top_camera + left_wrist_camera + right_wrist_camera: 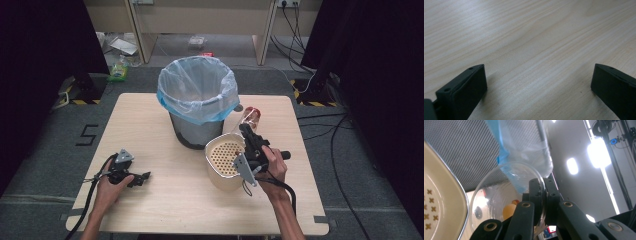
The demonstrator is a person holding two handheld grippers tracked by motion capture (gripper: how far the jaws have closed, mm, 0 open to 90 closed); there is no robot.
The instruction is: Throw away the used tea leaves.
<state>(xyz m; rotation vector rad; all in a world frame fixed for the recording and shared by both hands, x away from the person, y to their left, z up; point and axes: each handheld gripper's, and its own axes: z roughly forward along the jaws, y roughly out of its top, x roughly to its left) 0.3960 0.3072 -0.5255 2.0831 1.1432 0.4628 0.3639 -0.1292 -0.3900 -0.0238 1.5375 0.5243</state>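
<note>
At the centre of a pale wooden table (165,200), a mesh bin (192,131) lined with a blue-rimmed clear bag (197,87) stands upright. Lower right of centre in the high view, the right gripper (248,134) pinches the rim of a clear plastic cup (250,119), its jaws pressed together on the wall; the cup is tilted, held just right of the bin, with something orange inside seen in the right gripper view. A cream perforated basket (223,160) sits beside that gripper, touching the bin's base. At lower left, the left gripper (142,177) rests on the bare tabletop, jaws spread wide with nothing between them.
</note>
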